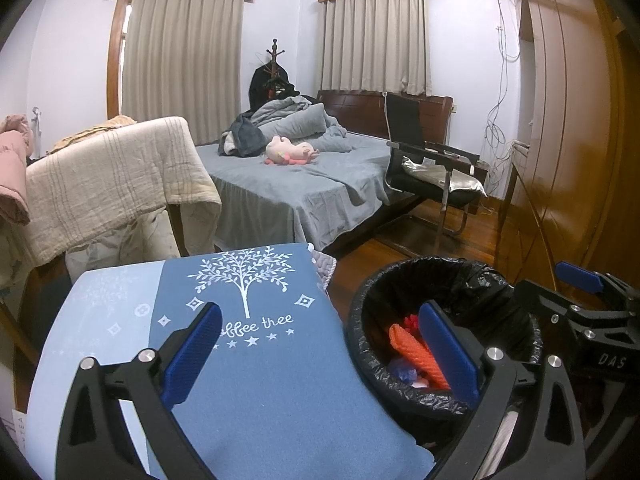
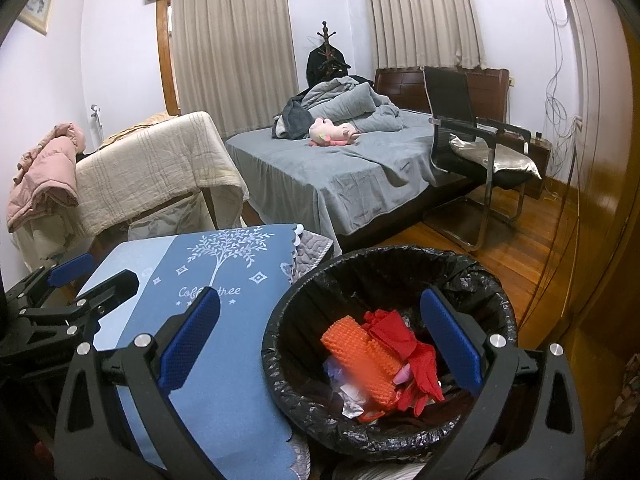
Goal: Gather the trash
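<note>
A trash bin lined with a black bag (image 2: 384, 264) stands on the floor beside a table with a blue cloth (image 2: 224, 380). In it lie an orange foam net (image 2: 360, 356), a red glove-like piece (image 2: 412, 348) and crumpled wrappers. My right gripper (image 2: 320, 340) is open and empty above the bin's left rim. My left gripper (image 1: 320, 344) is open and empty over the blue cloth (image 1: 260, 380), its right finger in front of the bin (image 1: 460, 276). The right gripper shows at the right edge of the left wrist view (image 1: 580, 280).
A bed with a grey cover (image 2: 344, 168) and a pink plush toy (image 2: 332, 132) stands behind. A black chair with a silver cushion (image 2: 480, 148) is to the right. A chair draped with a beige blanket (image 2: 160, 168) is on the left. Wooden wardrobe doors (image 1: 568, 140) line the right.
</note>
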The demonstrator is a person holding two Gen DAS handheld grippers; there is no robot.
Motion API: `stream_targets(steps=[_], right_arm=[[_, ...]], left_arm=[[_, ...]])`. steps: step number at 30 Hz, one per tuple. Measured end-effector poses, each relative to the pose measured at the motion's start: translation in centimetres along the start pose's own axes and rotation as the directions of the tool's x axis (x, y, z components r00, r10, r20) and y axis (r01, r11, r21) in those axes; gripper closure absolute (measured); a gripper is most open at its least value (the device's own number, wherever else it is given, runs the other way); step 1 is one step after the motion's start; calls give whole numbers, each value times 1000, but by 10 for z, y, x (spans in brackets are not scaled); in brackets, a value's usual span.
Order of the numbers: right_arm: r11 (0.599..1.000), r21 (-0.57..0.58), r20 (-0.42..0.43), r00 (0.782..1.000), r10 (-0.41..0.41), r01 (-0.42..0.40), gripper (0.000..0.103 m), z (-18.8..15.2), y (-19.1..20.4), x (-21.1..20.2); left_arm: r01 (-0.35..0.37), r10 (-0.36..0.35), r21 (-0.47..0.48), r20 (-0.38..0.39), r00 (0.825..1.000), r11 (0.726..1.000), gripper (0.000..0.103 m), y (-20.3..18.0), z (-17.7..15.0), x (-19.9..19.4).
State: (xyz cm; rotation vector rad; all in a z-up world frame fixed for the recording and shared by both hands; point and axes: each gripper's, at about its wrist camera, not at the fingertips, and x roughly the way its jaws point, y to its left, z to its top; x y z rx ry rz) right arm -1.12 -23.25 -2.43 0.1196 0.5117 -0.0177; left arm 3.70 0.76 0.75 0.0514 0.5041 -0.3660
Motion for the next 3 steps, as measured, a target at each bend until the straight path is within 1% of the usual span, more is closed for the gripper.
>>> stream_targets(steps=[3], right_arm=[[1000,0,0,1000,0,0,5,0,0,0]], left_arm=[[0,0,1,0,1000,1000,6,2,0,0]])
